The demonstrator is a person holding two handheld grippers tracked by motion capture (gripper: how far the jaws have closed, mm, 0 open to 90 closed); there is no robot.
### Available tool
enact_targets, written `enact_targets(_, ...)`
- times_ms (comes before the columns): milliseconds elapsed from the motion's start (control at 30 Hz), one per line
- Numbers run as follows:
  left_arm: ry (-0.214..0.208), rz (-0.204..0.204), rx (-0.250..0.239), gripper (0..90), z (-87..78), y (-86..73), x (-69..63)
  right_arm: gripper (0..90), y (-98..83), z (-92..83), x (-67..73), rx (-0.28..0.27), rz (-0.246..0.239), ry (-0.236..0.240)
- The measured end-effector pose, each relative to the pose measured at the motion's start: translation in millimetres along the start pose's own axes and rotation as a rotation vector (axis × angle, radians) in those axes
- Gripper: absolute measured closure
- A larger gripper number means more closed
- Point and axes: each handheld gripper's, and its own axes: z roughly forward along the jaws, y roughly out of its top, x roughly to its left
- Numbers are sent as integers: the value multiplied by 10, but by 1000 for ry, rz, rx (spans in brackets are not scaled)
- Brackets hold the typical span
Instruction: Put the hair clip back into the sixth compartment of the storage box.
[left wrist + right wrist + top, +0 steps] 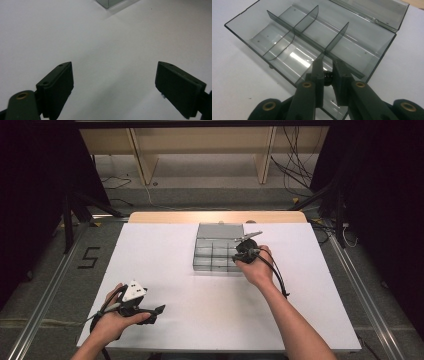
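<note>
Two grippers on the white counter (210, 305), well apart. Right gripper (327, 65) is over the near right corner of the box (212, 251), jaws drawn close with a small dark round object (327, 76) pinched between them. Can't tell what the object is, too little of it shows. Jaw tips sit at the box's long centre divider (312, 41), right where a cross divider meets it.

Box is clear smoky plastic, lid (384, 11) open and hinged back on the far side, lying flat on the counter. It sits centre-far on the counter, near the wooden edge strip (217, 216). Inside: one long divider plus cross dividers splitting it into compartments; those in view look bare.

Left gripper (115, 82) is at the near left corner of the counter, held low in the left hand (112, 322), jaws spread wide with nothing but bare counter between them. A corner of the box (107, 3) shows at the top of the left gripper view, far ahead. Grey three-cornered plate (134, 290) on top of the left gripper is tilted toward the camera in the high view.
</note>
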Motion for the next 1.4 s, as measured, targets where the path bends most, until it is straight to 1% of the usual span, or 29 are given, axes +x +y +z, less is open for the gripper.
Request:
enact_targets(267,-2,-2,0,145,3,0,-4,810,4,49,-19,26,9,-1)
enact_targets(867,-3,-1,2,145,9,-1,-5,811,31,102,-36,46,17,-4)
enact_targets(1200,-3,-2,2,146,9,1,-6,810,38,157,-38,76,26,-5)
enact_targets(1400,-2,-2,3,146,10,2,-4,811,35,171,-54,83,32,-7)
